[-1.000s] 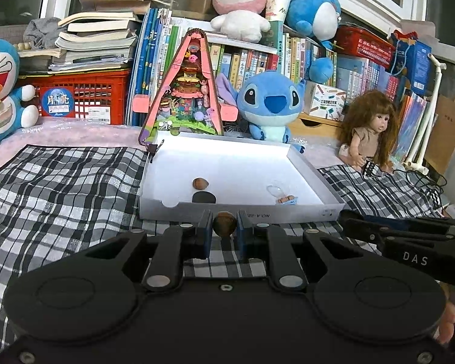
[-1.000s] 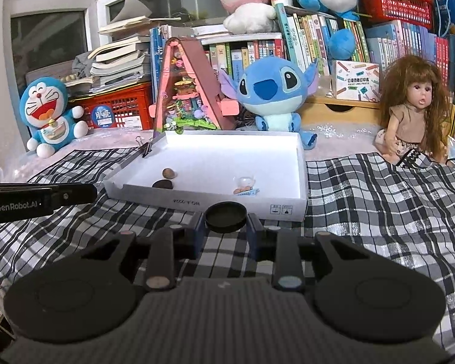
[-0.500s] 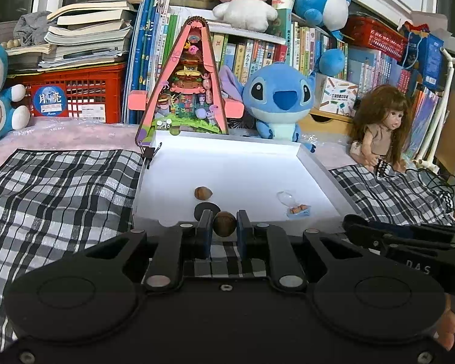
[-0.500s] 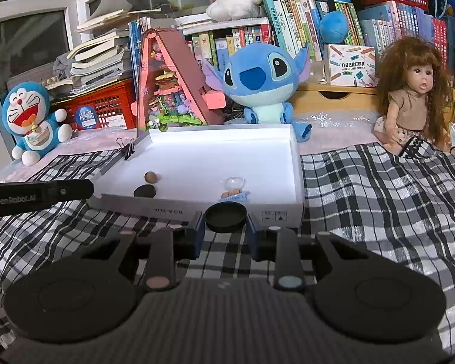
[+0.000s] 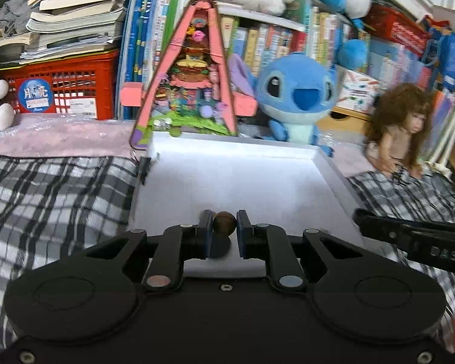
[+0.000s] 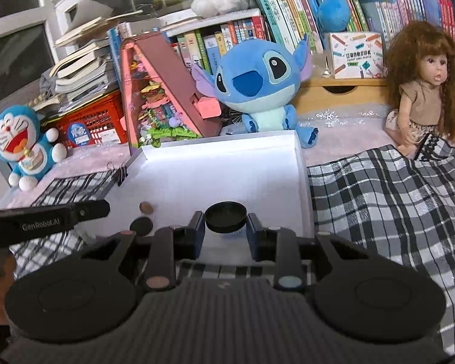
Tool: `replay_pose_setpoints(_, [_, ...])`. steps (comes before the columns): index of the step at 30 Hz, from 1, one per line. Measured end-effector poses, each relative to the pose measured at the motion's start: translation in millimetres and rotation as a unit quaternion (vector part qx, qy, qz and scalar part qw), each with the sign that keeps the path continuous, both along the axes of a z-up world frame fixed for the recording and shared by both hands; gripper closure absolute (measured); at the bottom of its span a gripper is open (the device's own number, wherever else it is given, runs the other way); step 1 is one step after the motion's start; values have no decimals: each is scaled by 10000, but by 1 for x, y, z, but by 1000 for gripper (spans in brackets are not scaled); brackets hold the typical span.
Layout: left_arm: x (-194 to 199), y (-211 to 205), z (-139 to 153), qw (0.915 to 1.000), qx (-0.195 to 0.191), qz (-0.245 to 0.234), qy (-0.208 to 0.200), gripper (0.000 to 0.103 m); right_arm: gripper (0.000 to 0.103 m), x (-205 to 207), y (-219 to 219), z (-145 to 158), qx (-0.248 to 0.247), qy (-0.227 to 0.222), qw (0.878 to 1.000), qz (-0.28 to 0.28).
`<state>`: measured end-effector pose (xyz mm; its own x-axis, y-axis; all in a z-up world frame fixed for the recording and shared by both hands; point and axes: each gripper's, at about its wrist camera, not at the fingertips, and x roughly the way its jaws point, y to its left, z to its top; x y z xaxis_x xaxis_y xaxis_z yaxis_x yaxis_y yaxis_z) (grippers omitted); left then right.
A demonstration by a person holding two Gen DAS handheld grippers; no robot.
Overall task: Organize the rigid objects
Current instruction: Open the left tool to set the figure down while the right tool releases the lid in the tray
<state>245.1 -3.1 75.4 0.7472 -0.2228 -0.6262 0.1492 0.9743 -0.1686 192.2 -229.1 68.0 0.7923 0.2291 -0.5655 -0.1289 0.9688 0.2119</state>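
My left gripper (image 5: 224,226) is shut on a small brown nut (image 5: 224,224) and hangs over the near part of the white tray (image 5: 324,160). In the right wrist view, my right gripper (image 6: 225,221) is shut on a round black lid (image 6: 225,216) above the tray's (image 6: 300,163) front right area. On the tray floor lie another brown nut (image 6: 146,208) and a flat black disc (image 6: 141,226), both left of the right gripper. The left gripper's side bar (image 6: 45,220) crosses the left edge of that view.
The tray sits on a black-and-white plaid cloth (image 6: 388,200). Behind it stand a pink triangular toy house (image 5: 194,75), a blue plush (image 6: 254,82), a doll (image 6: 424,91), a red crate (image 5: 60,88) and shelves of books. A binder clip (image 6: 122,173) grips the tray's left wall.
Both grippers have moved forward over the tray's front wall with the nut and the lid still held. The nut and disc on the tray floor have slipped behind the left gripper.
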Motion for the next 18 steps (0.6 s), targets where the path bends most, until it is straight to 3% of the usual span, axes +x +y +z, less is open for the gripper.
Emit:
replay_pose_setpoints(7, [43,-1,-4,9992,-171,115,347,88,69,41,-3,3,342,440,9984,-60])
replay_pose_setpoints(18, [77,-14,-23,9983,-75,212,530,88,69,87,13,-11,27,676,9977,-25])
